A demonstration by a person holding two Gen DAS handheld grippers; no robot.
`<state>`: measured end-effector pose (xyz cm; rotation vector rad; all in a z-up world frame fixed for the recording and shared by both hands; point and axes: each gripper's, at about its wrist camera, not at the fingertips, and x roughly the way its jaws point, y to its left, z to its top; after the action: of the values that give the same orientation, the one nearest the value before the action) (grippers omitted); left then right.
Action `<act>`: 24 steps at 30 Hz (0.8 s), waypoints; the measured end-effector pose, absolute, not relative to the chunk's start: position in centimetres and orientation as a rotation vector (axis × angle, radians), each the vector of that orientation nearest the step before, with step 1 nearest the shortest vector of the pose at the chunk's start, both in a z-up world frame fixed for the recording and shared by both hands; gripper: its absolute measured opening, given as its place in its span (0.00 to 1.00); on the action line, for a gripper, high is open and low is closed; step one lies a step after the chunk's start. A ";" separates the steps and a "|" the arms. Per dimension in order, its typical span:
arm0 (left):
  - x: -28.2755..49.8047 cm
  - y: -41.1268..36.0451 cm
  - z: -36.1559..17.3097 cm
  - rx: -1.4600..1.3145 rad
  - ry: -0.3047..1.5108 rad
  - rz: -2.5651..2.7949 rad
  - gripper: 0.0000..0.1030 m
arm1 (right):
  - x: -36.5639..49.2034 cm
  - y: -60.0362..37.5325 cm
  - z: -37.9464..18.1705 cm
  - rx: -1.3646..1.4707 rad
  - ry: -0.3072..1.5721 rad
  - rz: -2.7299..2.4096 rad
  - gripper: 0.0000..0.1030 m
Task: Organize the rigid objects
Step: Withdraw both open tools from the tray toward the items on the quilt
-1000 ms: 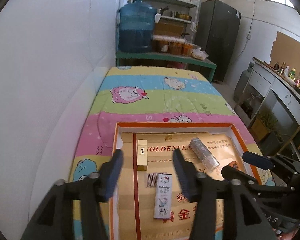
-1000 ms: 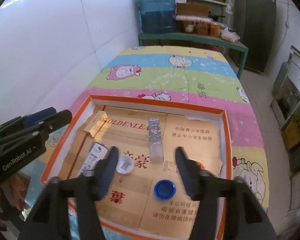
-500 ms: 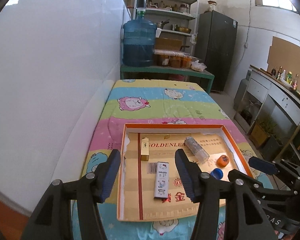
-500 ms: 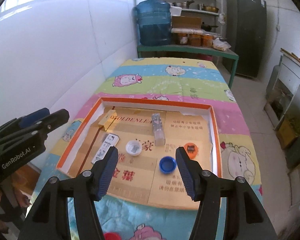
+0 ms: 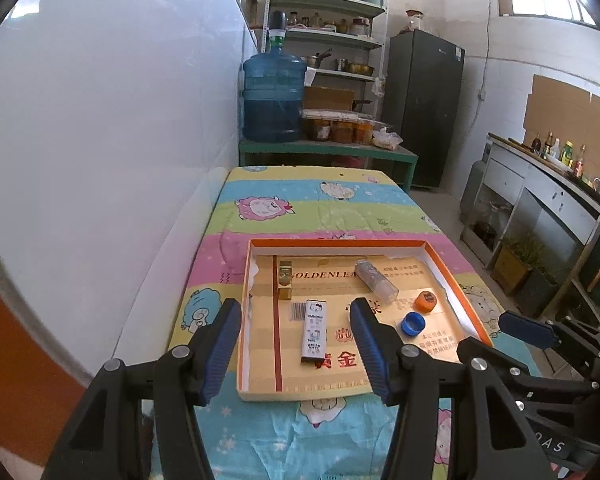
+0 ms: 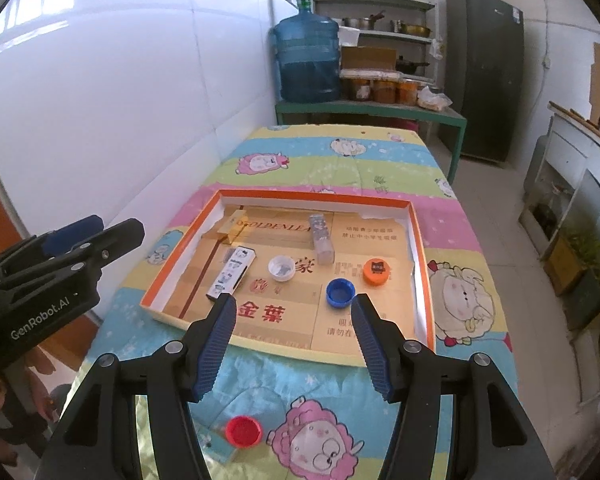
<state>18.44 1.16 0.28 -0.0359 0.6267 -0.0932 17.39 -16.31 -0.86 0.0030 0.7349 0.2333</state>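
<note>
An orange-rimmed shallow cardboard box (image 6: 414,236) (image 5: 256,245) lies on a colourful cartoon-print cloth. Inside it lie a gold box (image 5: 285,279), a Hello Kitty case (image 5: 313,329) (image 6: 231,270), a clear tube (image 5: 376,281) (image 6: 321,238), a white cap (image 6: 281,267), a blue cap (image 6: 340,292) (image 5: 413,324) and an orange cap (image 6: 376,271) (image 5: 426,302). A red cap (image 6: 243,431) lies on the cloth in front of the box. My left gripper (image 5: 294,338) and right gripper (image 6: 293,330) are both open and empty, held back above the box's near edge.
The table (image 6: 340,160) stands against a white wall on the left. Behind it, a green bench (image 5: 324,148) carries a blue water jug (image 5: 273,100) and jars. A dark fridge (image 5: 422,104) and a counter (image 5: 548,184) stand to the right.
Both grippers have pulled back and up from the box, so the whole box and the red cap on the cloth have come into view. Both stay open.
</note>
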 end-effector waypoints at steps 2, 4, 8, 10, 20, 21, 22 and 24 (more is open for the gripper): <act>17.8 1.3 0.5 -0.033 0.620 -0.090 0.55 | 16.6 -16.3 -0.6 0.004 0.727 0.234 0.60; 17.1 1.3 0.7 -0.027 0.615 -0.085 0.55 | 15.7 -16.2 -0.3 0.005 0.719 0.236 0.60; 15.5 1.5 1.1 -0.025 0.602 -0.079 0.55 | 14.0 -16.1 0.1 0.004 0.700 0.231 0.60; 14.8 1.6 1.1 -0.026 0.596 -0.078 0.55 | 13.3 -16.0 0.3 0.001 0.695 0.231 0.60; 11.5 2.0 0.6 -0.036 0.597 -0.094 0.55 | 8.9 -15.9 0.0 0.001 0.686 0.223 0.60; 11.1 2.0 0.5 -0.038 0.597 -0.097 0.55 | 8.6 -15.9 -0.1 0.002 0.687 0.221 0.60; 10.8 2.0 0.5 -0.042 0.598 -0.101 0.55 | 8.1 -16.0 -0.2 0.004 0.687 0.219 0.60; 10.1 2.1 0.2 -0.049 0.596 -0.106 0.55 | 7.4 -16.0 -0.4 0.003 0.688 0.214 0.60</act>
<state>10.09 2.14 0.20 -0.0487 0.5962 -0.1062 7.40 -15.98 -0.43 0.0028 0.6878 0.2138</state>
